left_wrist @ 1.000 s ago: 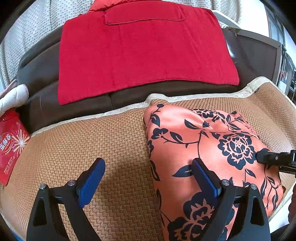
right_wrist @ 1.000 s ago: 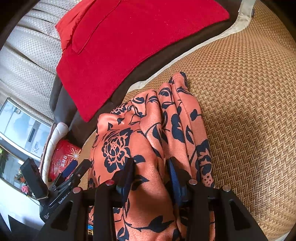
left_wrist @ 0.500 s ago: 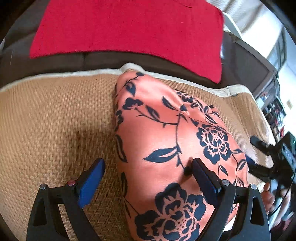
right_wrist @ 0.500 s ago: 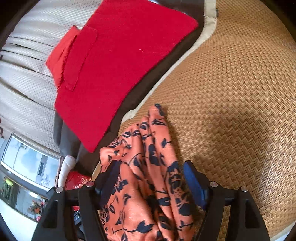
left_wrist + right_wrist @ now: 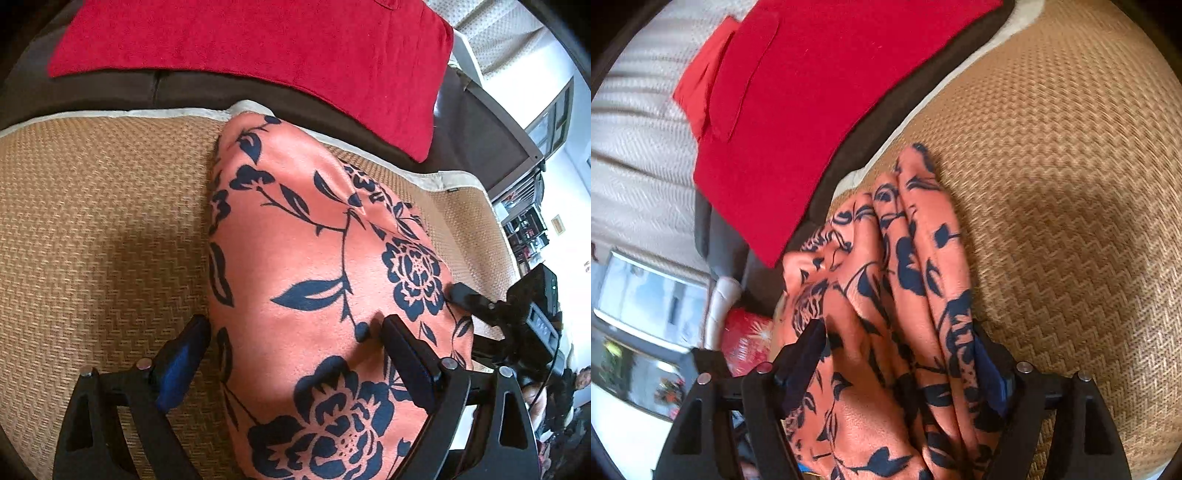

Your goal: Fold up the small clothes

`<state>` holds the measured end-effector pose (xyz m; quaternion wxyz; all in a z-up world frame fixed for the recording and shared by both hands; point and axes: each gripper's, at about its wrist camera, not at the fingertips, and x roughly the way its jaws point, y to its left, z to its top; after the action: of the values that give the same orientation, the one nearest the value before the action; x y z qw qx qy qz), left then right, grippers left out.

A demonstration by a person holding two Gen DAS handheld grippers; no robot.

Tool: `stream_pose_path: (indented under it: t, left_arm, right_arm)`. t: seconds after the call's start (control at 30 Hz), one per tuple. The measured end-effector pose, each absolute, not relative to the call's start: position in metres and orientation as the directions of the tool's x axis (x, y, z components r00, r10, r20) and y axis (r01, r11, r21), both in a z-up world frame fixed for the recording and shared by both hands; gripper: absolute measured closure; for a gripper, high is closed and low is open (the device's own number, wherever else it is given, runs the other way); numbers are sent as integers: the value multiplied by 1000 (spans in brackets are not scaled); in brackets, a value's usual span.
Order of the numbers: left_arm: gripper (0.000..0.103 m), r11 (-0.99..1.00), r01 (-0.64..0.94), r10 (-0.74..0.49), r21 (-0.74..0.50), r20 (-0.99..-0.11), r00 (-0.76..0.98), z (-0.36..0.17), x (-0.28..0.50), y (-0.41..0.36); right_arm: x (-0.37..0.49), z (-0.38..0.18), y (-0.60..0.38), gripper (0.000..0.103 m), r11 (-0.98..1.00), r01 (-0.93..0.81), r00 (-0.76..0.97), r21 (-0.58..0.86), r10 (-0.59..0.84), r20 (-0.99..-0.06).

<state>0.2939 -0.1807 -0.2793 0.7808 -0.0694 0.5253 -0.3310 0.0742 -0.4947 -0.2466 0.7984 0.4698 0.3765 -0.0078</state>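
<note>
A: What is the biggest thing here?

B: A woven tan mat (image 5: 92, 229). At its far side lies a red cloth (image 5: 258, 40) on a dark sofa (image 5: 480, 140).

A: Where is the small piece of clothing?

B: The orange cloth with dark flowers (image 5: 314, 277) lies bunched on the mat, on the near right side.

A: And the left gripper (image 5: 291, 354)?

B: It is spread wide over the cloth's near left edge, not squeezing.

A: And the right gripper (image 5: 897, 354)?

B: Its fingers have just been opening. The folds of the cloth sit loose between them.
</note>
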Motion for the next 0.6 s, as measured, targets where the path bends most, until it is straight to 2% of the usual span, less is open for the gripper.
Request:
stream_pose_path:
  t: [0.17,0.27,0.33,0.4,0.5,0.6]
  left_arm:
    - [21,778,451,-579,-437,-778,244,-282,288,-185]
    - [30,784,452,-573,-426,-776,264,-281,286,-186]
    - [39,789,464,-565,-403,-773,290,-277,284,-187]
    - [44,795,478,-552,-374,-772,315,-273,282,-193]
    - [50,801,480,-546,-358,-766,339,-268,282,-192]
    - [53,805,481,-545,-348,-754,366,-262,282,-186]
  right_arm:
    - [80,-243,-479,23,617,357,702,702,319,-637]
    - [87,-239,-464,25,663,352,688,660,295,-663]
    - [89,-236,-453,29,696,342,676,631,284,-680]
    - [93,-233,-441,36,735,333,664,590,262,-701]
    - [100,-224,-422,46,782,312,670,540,222,-708]
    - [104,-218,-412,51,795,291,686,532,214,-695]
